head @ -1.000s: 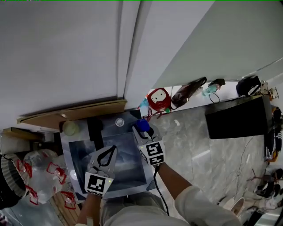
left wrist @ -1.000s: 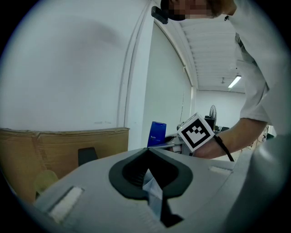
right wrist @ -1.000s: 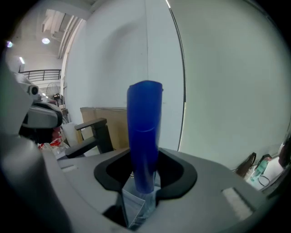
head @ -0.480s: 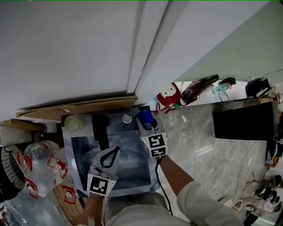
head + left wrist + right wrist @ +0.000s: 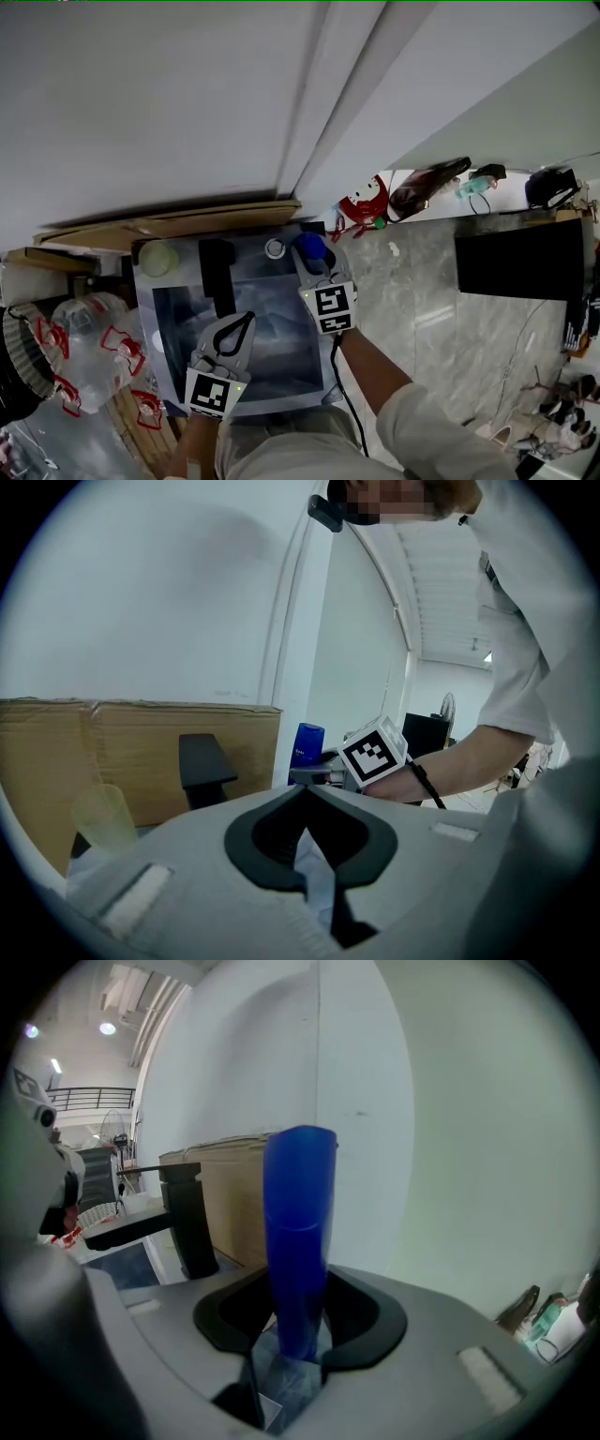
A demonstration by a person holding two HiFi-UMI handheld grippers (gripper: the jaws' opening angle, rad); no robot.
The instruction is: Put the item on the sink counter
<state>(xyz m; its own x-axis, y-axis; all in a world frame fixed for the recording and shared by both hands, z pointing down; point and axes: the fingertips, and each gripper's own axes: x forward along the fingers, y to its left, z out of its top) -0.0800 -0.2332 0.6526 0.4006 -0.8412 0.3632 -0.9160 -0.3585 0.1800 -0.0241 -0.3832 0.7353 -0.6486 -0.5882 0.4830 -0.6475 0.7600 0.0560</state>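
Observation:
A tall blue cup (image 5: 308, 247) stands upright at the back right corner of the steel sink (image 5: 146, 314). My right gripper (image 5: 312, 267) is shut on it. In the right gripper view the blue cup (image 5: 300, 1213) rises between the jaws of the right gripper (image 5: 298, 1288), pressed on both sides. My left gripper (image 5: 244, 320) hovers over the basin, shut with nothing in it. From the left gripper (image 5: 305, 795), the blue cup (image 5: 306, 750) shows beyond the jaw tips, beside the right gripper's marker cube (image 5: 375, 753).
A black faucet (image 5: 217, 272) rises at the sink's back. A pale yellow-green cup (image 5: 157, 258) and a small white ring (image 5: 274, 248) sit on the back rim, with cardboard (image 5: 169, 225) behind. A marble counter (image 5: 422, 300) lies to the right, holding a black box (image 5: 520, 258) and a red toy (image 5: 364, 202).
The head view has shifted, so the sink sits further right and higher. The right gripper has carried the blue cup slightly closer to the white ring. The left gripper stays over the basin.

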